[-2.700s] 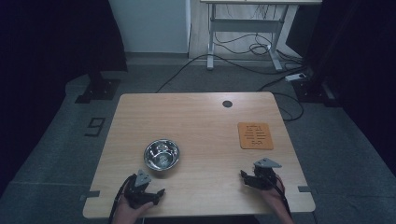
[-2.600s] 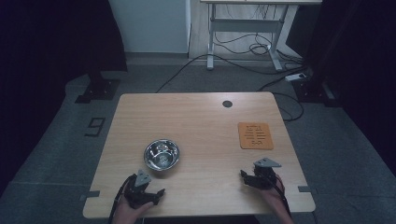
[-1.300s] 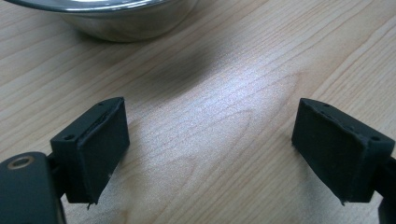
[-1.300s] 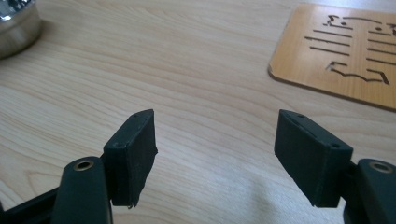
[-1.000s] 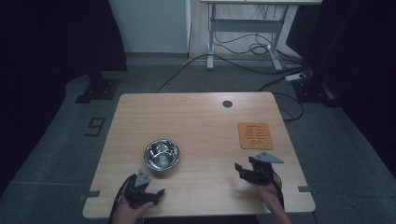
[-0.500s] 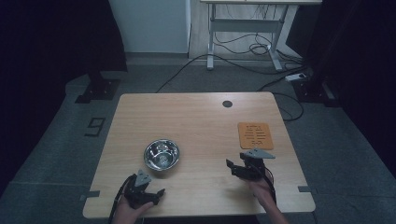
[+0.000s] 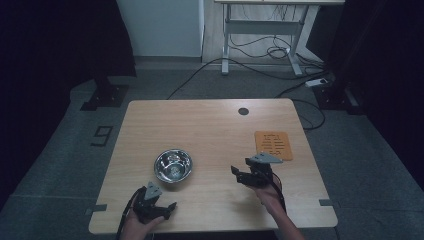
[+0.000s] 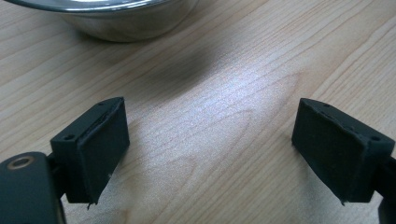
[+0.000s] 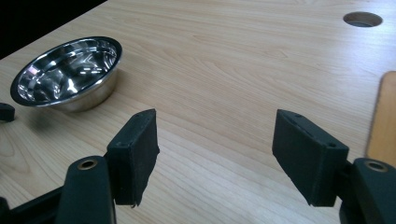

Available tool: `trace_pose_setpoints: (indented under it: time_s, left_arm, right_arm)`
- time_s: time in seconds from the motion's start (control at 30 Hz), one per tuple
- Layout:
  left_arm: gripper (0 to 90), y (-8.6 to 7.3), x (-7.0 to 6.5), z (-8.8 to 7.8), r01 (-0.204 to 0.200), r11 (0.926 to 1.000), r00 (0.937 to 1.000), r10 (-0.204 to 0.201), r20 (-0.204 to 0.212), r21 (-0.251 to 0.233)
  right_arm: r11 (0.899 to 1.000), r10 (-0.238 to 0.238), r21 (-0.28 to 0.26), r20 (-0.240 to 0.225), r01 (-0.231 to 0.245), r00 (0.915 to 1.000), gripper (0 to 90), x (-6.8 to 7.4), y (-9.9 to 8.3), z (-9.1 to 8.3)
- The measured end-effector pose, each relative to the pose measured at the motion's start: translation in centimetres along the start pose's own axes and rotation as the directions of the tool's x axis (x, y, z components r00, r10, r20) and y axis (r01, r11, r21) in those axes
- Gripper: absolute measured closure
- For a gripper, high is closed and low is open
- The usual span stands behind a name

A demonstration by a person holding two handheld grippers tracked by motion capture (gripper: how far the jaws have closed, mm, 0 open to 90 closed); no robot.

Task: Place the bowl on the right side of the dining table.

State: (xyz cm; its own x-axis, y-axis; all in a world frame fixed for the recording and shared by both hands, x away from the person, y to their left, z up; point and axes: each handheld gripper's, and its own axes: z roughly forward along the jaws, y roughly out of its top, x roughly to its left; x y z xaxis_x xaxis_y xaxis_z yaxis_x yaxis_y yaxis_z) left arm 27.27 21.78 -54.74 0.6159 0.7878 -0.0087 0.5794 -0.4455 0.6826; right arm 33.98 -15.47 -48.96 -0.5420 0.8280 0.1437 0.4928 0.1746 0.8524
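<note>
The right gripper (image 7: 239, 174) hovers wide open and empty near the tabletop's (image 7: 210, 125) front right, facing the steel bowl (image 7: 173, 165) left of centre, probably about to reach for it, while the left gripper (image 7: 167, 206), also open, rests at the front edge.

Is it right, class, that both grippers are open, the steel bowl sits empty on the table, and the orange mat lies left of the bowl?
Not quite: the high view shows the orange mat right of the steel bowl, not left.
</note>
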Motion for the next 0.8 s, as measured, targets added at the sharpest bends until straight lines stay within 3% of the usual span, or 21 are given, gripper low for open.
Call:
trace_pose_setpoints:
  time_s: [0.8]
  left_arm:
    - [10.8,0.0,0.0,0.0,0.000,1.0000,1.0000,0.000,0.000,0.000]
  right_arm:
    - [1.000,-0.008,0.002,-0.024,0.008,0.9997,31.2,2.0,2.2,2.7]
